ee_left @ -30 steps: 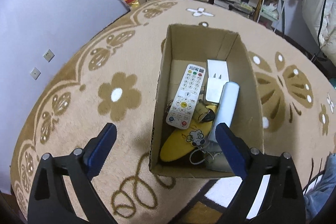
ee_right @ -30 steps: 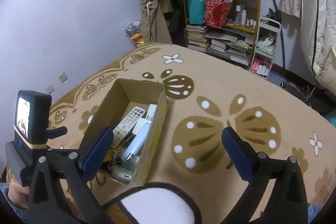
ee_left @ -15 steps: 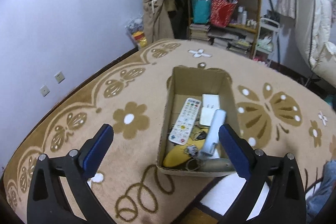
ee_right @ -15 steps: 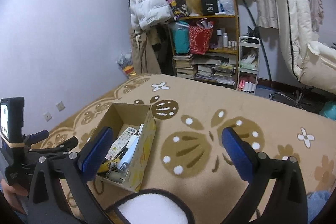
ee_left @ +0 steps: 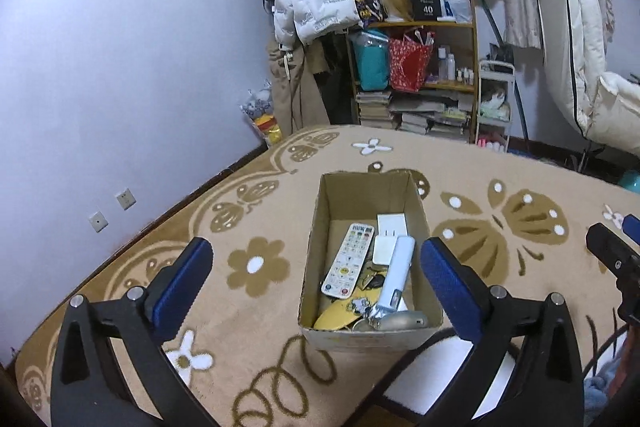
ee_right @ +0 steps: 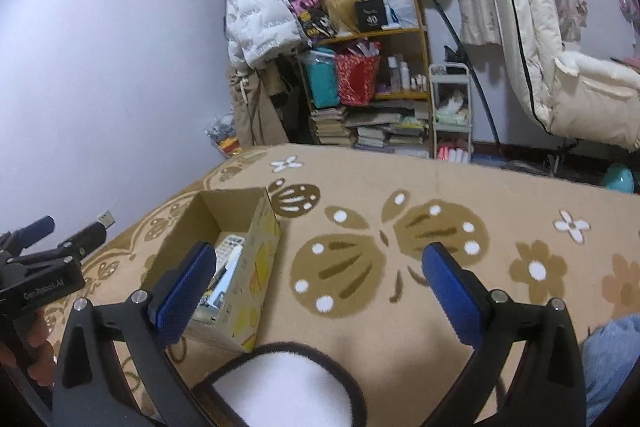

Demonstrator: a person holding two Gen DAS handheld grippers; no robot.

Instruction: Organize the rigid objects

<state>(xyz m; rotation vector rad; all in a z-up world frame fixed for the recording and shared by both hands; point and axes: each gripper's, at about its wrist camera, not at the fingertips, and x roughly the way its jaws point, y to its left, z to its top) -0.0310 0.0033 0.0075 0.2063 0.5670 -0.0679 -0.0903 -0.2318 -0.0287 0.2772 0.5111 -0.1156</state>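
Fingers on your left gripper [ee_left: 316, 275] are spreading wider at this moment, with nothing pinched between the blue pads; from its camera the cardboard box [ee_left: 370, 341] sits on the carpet [ee_left: 248, 323] beyond and between them, untouched. Fingers on your right gripper [ee_right: 320, 281] stand spread as well, gripping nothing, with only patterned carpet between them and the box off to their left.

Inside the box you have a white remote control [ee_left: 349, 259] lying along the left side, a flat white adapter [ee_left: 390, 231] toward the far end, and a pale blue-white cylinder [ee_left: 397, 277] on the right. Below these lie a yellow object [ee_left: 340, 315] with a cartoon figure, some keys, and a silvery rounded piece [ee_left: 402, 321] against the near wall. No loose items show on the carpet around the box. Your hand [ee_right: 34, 343] holding the left gripper shows at the left edge of the right camera's view.
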